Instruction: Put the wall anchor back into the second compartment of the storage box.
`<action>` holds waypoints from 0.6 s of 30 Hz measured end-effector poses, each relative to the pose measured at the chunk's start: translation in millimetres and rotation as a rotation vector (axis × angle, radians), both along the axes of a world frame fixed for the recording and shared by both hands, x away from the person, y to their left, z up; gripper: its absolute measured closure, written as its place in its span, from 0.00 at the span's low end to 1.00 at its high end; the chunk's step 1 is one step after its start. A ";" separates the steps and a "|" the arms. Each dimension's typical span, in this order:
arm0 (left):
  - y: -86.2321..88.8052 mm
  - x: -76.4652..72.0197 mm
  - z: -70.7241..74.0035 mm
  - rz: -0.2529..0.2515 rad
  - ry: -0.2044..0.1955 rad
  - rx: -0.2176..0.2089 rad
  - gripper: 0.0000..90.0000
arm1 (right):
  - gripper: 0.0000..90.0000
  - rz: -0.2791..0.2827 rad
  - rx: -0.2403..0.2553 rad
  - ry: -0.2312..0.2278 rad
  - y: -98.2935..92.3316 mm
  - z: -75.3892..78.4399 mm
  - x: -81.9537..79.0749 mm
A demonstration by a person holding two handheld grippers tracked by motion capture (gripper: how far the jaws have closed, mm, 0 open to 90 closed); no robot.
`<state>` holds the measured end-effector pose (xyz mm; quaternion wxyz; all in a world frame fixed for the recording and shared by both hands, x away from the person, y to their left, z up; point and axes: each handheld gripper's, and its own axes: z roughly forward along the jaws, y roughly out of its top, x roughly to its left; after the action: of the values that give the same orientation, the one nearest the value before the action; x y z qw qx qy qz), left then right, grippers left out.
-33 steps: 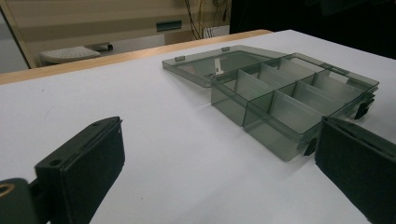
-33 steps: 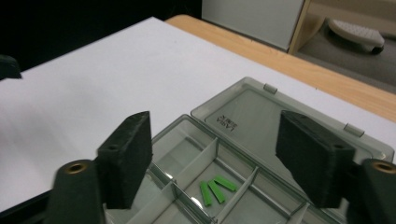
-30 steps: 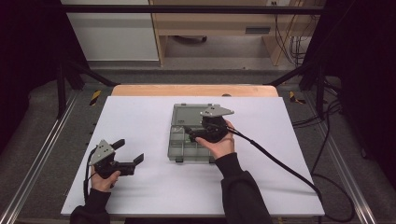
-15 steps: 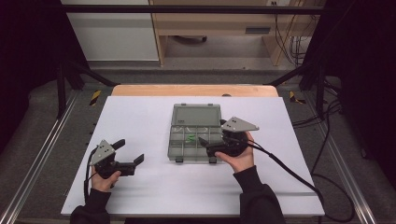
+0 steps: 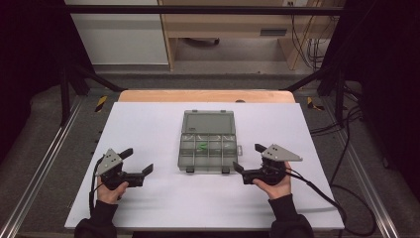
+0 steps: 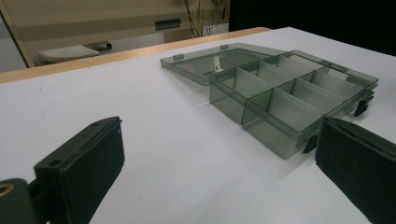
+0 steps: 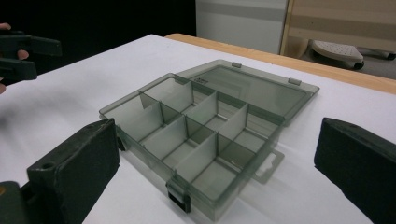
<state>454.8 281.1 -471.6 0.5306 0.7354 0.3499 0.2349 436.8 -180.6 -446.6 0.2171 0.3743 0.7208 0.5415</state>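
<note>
- High view: a smoky grey compartment box [image 5: 208, 144] lies in the middle of the white table [image 5: 148, 124], its lid [image 5: 208, 121] folded flat back on the far side.
- A small green item [image 5: 203, 146] sits in one of the middle compartments; what it is cannot be made out.
- The right gripper [image 5: 246, 159] is held just off the box's near right corner, apart from it, with the person's right hand [image 5: 274, 184] wrapped around its body.
- Its jaws have just been opening and now stand spread wide, with nothing between them.
- The left gripper [image 5: 137, 161] rests near the table's left front, well apart from the box, in the left hand [image 5: 110, 191].
- Its jaws are likewise spread, with nothing pinched.
- Left gripper view: the two black pads stand far apart at the lower corners, over bare table, and the box [image 6: 289, 100] lies ahead to the right with its dividers upright.
- Right gripper view: the box [image 7: 201, 135] lies ahead of the wide-set pads, its black latches [image 7: 179, 198] on the near edge and a clear hang tab [image 7: 270, 167] at its side.
- The compartments seen from there look empty.
- The other gripper [image 7: 21, 56] shows at the far left edge of that view.
</note>
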 end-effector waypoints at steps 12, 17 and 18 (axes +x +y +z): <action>-1.2 -0.8 -0.2 -0.008 -0.001 0.003 0.01 | 0.01 -0.006 0.050 -0.009 -35.1 -19.9 -17.1; -2.1 -1.3 -0.2 -0.011 -0.003 0.004 0.01 | 0.01 -0.018 0.048 -0.004 -38.9 -24.7 -17.2; -2.1 -1.4 -0.1 -0.011 -0.004 0.003 0.01 | 0.01 -0.030 0.049 0.005 -41.9 -27.7 -16.5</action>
<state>453.3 279.0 -471.6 0.5315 0.7375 0.3447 0.2339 420.3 -222.4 -474.3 0.2143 0.3914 0.7021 0.5549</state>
